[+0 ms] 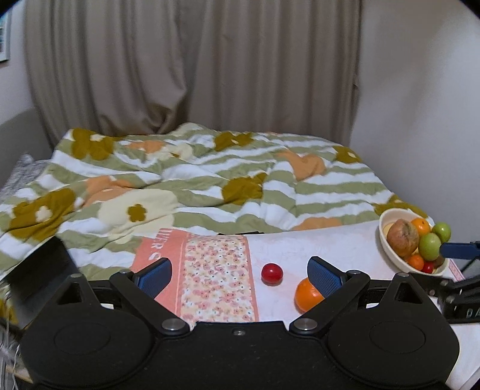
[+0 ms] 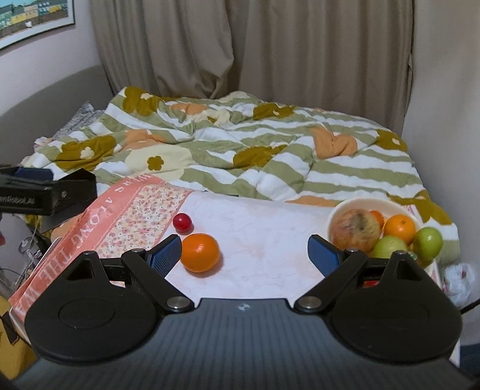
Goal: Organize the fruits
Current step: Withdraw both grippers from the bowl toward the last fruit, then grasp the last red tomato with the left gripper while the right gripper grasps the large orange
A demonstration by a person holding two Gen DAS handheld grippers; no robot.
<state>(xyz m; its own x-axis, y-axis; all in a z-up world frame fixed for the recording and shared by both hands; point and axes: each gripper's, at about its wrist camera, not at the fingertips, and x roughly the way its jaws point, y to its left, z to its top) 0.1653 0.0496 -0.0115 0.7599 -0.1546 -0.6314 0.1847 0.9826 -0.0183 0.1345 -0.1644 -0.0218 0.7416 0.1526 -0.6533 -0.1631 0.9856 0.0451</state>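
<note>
The left gripper (image 1: 240,277) is closest to its camera, and its jaws are spread wide with nothing between the blue pads. The orange (image 1: 307,295) lies on the desk (image 1: 330,249), right by the right-hand pad, which hides a bit of it. The small red fruit (image 1: 272,274) sits in the gap ahead of the jaws, not touching them.

The right gripper (image 2: 244,255) has its jaws spread wide too, and they pinch nothing. In its view the orange (image 2: 200,252) sits just beside the left-hand pad, and the small red fruit (image 2: 182,222) is just behind the orange.

The bowl (image 2: 372,204) is on the right side of the desk. The right view shows it up close, next to the right-hand pad, with a big brownish apple (image 2: 355,229), oranges and green apples (image 2: 427,241) inside. The left view shows the bowl (image 1: 390,246) far off to the side, with one blue finger of the right gripper poking in front of it. Only the right view shows a picture (image 2: 30,21) on the wall.

Both grippers sit low and level, pointing at the bed (image 2: 270,150).
</note>
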